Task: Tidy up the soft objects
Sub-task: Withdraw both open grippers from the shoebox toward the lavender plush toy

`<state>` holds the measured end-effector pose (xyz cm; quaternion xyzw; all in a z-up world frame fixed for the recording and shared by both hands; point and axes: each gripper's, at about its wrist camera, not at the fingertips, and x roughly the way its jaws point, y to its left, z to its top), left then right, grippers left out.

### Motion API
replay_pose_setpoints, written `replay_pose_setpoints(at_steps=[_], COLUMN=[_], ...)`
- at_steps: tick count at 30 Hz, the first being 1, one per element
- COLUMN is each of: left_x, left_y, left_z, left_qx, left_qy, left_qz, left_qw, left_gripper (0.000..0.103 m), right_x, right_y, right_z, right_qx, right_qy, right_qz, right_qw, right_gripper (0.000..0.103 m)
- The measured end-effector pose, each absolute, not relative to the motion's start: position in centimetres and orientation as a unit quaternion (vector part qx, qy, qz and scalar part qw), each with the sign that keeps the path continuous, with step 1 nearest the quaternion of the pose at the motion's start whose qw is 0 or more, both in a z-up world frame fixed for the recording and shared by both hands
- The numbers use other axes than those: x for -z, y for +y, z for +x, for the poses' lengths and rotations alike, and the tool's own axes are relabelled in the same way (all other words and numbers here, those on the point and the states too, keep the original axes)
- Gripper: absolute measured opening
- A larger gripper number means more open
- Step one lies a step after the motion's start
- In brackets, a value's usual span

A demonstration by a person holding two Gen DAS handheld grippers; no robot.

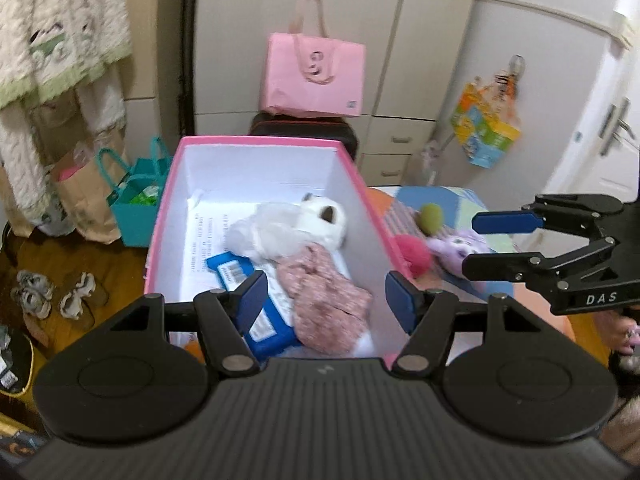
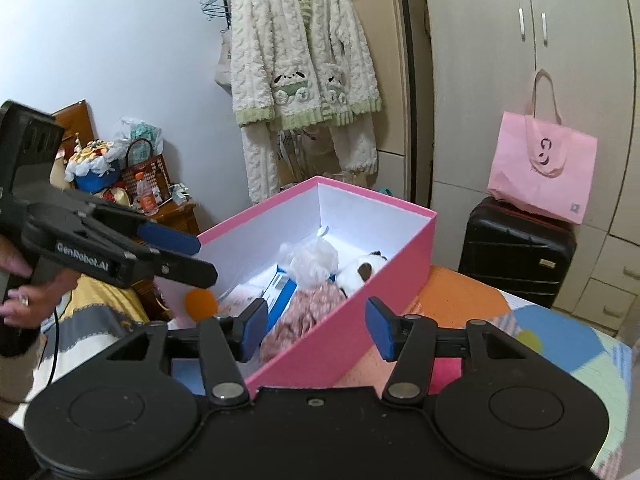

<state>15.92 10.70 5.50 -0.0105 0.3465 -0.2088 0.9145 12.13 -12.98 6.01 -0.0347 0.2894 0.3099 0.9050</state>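
Observation:
A pink box (image 1: 260, 142) with white walls stands on the bed, seen from its side (image 2: 360, 320) in the right wrist view. Inside lie a white plush with a brown patch (image 1: 320, 216) (image 2: 360, 270), a pink floral cloth (image 1: 328, 296) (image 2: 308, 304), a pale fluffy bundle (image 1: 260, 232) and a blue package (image 1: 228, 270) (image 2: 280, 292). My left gripper (image 1: 326, 304) (image 2: 196, 258) hovers open above the box's near end, nothing between its pads. My right gripper (image 2: 318, 328) (image 1: 480, 244) hangs open beside the box's long wall. A purple plush (image 1: 460, 246), a pink pom (image 1: 414, 254) and a green ball (image 1: 432, 216) lie on the bed.
A pink tote bag (image 2: 544, 168) rests on a black suitcase (image 2: 516, 248) by the wardrobe. A fleece jacket (image 2: 304, 60) hangs behind the box. A teal bag (image 1: 136, 200) and shoes (image 1: 52, 292) are on the floor. A cluttered nightstand (image 2: 120, 184) stands left.

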Motion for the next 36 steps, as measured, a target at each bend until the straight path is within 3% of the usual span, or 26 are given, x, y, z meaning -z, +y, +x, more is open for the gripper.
replay_pose_setpoints(at_steps=[3, 15, 18, 19, 36], left_x=[-6.2, -6.2, -6.1, -5.9, 1.0], left_y=[9.7, 2.5, 0.2, -0.6, -9.1], left_z=[14.1, 10.6, 10.4, 10.4, 17.4], left_qx=[0.224, 0.312, 0.331, 0.339, 0.33], left_qy=[0.341, 0.349, 0.349, 0.349, 0.404], left_qz=[0.006, 0.048, 0.054, 0.055, -0.02], left_qw=[0.913, 0.883, 0.875, 0.872, 0.853], left_gripper=[0.07, 0.071, 0.071, 0.071, 0.072], right_x=[-6.4, -4.4, -3.3, -2.9, 2.9], right_y=[-14.3, -20.5, -21.6, -22.0, -26.0], right_z=[10.3, 5.3, 4.9, 4.8, 9.5], right_qx=[-0.305, -0.264, -0.25, -0.245, -0.218], right_qy=[0.282, 0.301, 0.305, 0.306, 0.281], right_qz=[-0.04, -0.05, -0.056, -0.055, -0.1], right_qw=[0.909, 0.915, 0.917, 0.918, 0.929], right_gripper=[0.066, 0.072, 0.076, 0.081, 0.09])
